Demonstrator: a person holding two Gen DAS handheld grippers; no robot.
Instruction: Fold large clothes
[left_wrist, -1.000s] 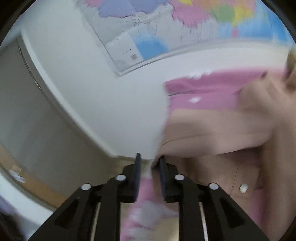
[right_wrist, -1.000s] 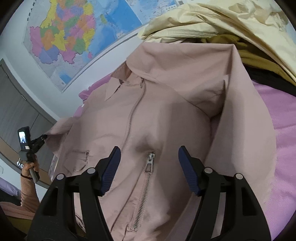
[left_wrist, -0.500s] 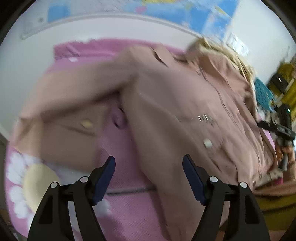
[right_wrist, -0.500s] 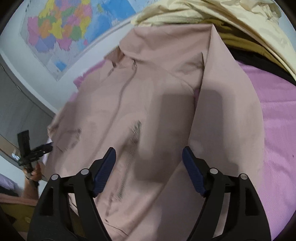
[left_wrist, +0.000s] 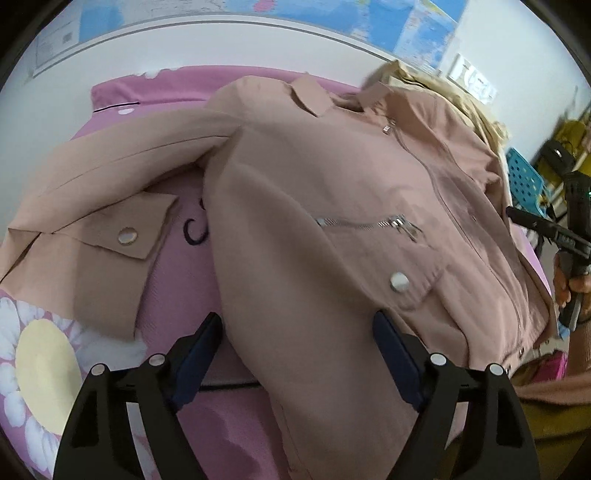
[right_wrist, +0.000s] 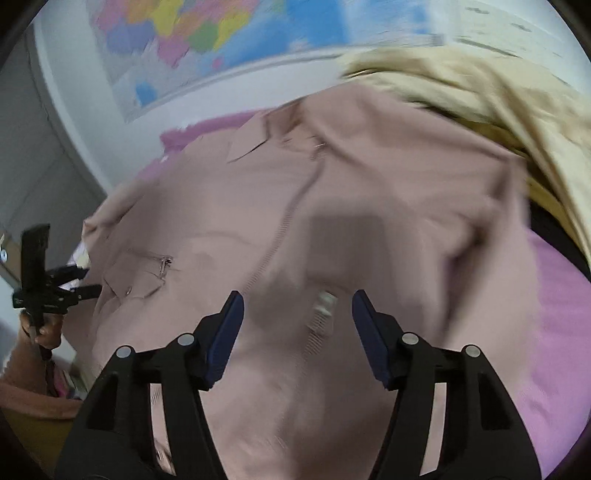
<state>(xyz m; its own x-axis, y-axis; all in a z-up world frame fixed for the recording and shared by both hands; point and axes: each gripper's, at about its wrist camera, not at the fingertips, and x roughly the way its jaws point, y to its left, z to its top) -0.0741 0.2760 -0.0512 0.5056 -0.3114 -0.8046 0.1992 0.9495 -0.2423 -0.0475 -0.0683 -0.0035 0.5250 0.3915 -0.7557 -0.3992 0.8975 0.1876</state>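
Pink bedding (left_wrist: 177, 280) with a big white daisy print (left_wrist: 40, 354) covers the bed, and a coloured wall map (right_wrist: 207, 40) hangs behind it. Spread front-up across that bedding lies the dusty-pink jacket (left_wrist: 332, 206), collar toward the wall, its centre zipper (right_wrist: 280, 229) running down the middle. One sleeve (left_wrist: 110, 162) is folded out to the side, the cuff tab with its snap button (left_wrist: 127, 236) resting on the cover. A zipped chest pocket (left_wrist: 369, 223) and a flap with a second snap (left_wrist: 399, 282) show on the front panel.

Over the jacket's lower edge hovers the left gripper (left_wrist: 297, 339), its jaws opening, wide apart, with fabric lying under the gap but the pads not pressing on it. Above the zipper's lower end hangs the right gripper (right_wrist: 297, 317), its jaws closing, the pads apart from the cloth; this view is blurred.

Beyond the collar a pale yellow garment (right_wrist: 480, 96) is heaped against the jacket's shoulder.
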